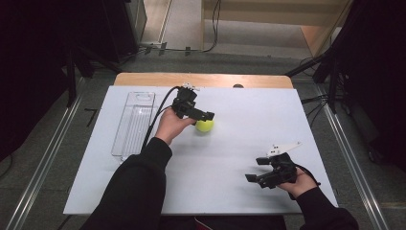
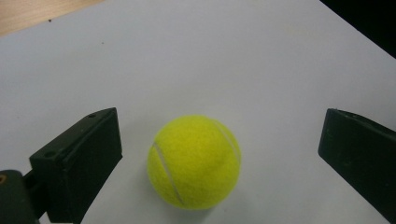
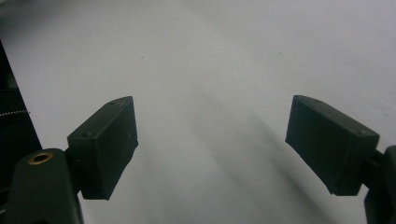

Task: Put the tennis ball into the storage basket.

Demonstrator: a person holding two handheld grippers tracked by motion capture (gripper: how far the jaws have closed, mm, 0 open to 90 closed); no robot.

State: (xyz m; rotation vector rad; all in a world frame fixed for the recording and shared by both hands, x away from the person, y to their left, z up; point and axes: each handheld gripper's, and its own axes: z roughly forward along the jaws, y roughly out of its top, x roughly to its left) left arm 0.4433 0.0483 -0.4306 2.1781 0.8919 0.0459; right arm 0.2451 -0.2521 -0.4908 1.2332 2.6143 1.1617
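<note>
1. High view. My left gripper (image 1: pixel 205 120) is out over the middle of the white table (image 1: pixel 239 143), held in my left hand (image 1: pixel 171 123), its cable running back along my dark sleeve. The yellow tennis ball (image 1: pixel 205 126) sits on the table right at the jaw tips, partly under them. From here I cannot tell whether the jaws touch it.
2. Same view. A clear plastic tray (image 1: pixel 134 123) lies lengthwise on the table's left part, just beside my left forearm. It looks empty.
3. Same view. My right gripper (image 1: pixel 257 168) is near the table's front right, held in my right hand (image 1: pixel 298 183), jaws pointing left and spread apart with nothing between them. Its grey three-cornered plate stands up on top. It is well apart from the ball.
4. Left gripper view. My left gripper (image 2: pixel 219 158) is wide open. The tennis ball (image 2: pixel 194 161) rests on the white surface between the two black jaws, closer to the jaw at the left of this view. There is a clear gap on each side, so neither jaw touches it and nothing is gripped. A strip of wooden edge (image 2: pixel 28 14) shows at the top left corner.
5. Right gripper view. My right gripper (image 3: pixel 212 140) is wide open over bare white table (image 3: pixel 210 56), holding nothing. The jaws cast soft shadows on the surface.
</note>
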